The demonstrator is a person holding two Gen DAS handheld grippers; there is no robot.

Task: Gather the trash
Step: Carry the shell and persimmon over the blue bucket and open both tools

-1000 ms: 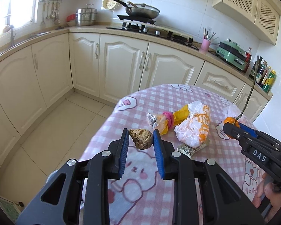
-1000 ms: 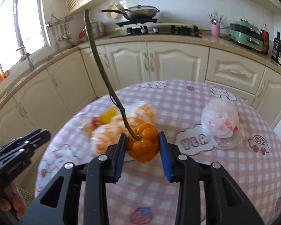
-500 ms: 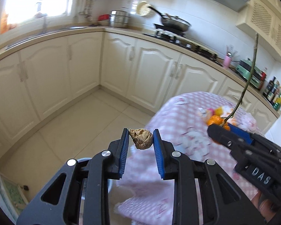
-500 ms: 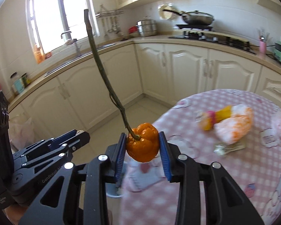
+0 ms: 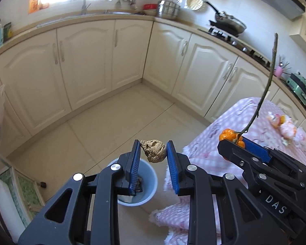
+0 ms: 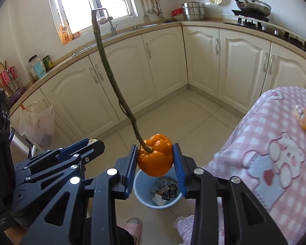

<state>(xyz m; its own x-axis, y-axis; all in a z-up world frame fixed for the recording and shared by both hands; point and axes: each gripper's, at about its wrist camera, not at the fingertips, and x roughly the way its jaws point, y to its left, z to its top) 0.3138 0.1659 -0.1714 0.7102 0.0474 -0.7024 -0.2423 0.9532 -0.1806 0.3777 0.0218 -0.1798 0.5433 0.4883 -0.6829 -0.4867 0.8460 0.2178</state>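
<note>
The round pale-blue plastic bin (image 6: 157, 192) on the tiled floor is left open at the top, directly beneath both loads. Its right side is crowded by the hanging pink checked tablecloth (image 6: 261, 143) of the bench; open floor (image 5: 104, 120) is seen beyond.

A frying pan (image 6: 253, 5) sits on the stove (image 6: 252, 18), with steel pots (image 6: 193, 11) near the sink tap (image 6: 109, 20).

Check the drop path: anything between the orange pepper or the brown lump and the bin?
Nothing visible. The orange pepper in the right gripper hangs directly over the open light blue bin on the floor. The brown lump in the left gripper sits above the bin's rim. The tablecloth edge hangs beside it, not over it.
</note>
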